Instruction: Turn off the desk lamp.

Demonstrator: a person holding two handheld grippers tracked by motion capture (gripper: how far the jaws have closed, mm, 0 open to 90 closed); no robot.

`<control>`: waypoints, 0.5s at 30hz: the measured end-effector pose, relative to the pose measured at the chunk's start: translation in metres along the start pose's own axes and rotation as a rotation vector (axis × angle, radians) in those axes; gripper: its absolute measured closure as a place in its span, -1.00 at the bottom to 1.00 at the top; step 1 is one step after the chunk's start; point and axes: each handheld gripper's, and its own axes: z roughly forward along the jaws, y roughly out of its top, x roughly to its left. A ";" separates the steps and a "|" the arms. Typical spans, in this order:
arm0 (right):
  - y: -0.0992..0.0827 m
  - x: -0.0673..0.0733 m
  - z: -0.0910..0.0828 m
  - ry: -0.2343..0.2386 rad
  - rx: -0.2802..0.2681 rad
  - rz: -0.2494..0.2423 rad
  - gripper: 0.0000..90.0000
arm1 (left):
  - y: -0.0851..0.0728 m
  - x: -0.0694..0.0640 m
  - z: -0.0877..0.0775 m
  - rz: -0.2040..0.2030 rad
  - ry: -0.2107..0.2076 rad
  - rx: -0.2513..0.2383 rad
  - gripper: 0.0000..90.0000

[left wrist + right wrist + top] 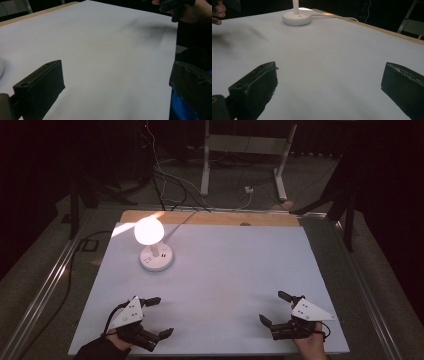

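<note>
Both tongs, left (pixel 159 316) and right (pixel 276 308), spread wide, empty, above white table (pixel 225 265). Glowing lamp (pixel 152 245) far left; head washed out by glare.

The bench (pixel 225 270) lay bare between both open tongs and across its middle and right; a lit lamp (pixel 155 251) with its cord (pixel 181 222) blocked the far-left part.

A lit white lamp (pixel 155 247) stands upright at the table's (pixel 225 275) far-left.
</note>
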 end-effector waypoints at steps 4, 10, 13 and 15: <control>0.000 0.000 0.000 -0.001 0.000 0.000 -1.00 | 0.004 0.001 0.001 -0.003 0.001 0.002 -0.99; -0.001 -0.001 0.000 -0.001 -0.002 0.010 -1.00 | 0.011 0.002 0.004 -0.005 0.009 0.002 -0.99; 0.000 -0.001 0.000 0.004 -0.003 0.018 -1.00 | 0.017 0.005 0.005 -0.009 0.018 -0.012 -0.99; 0.000 -0.001 -0.001 0.005 -0.005 0.016 -1.00 | 0.019 0.007 0.005 -0.015 0.028 -0.019 -0.99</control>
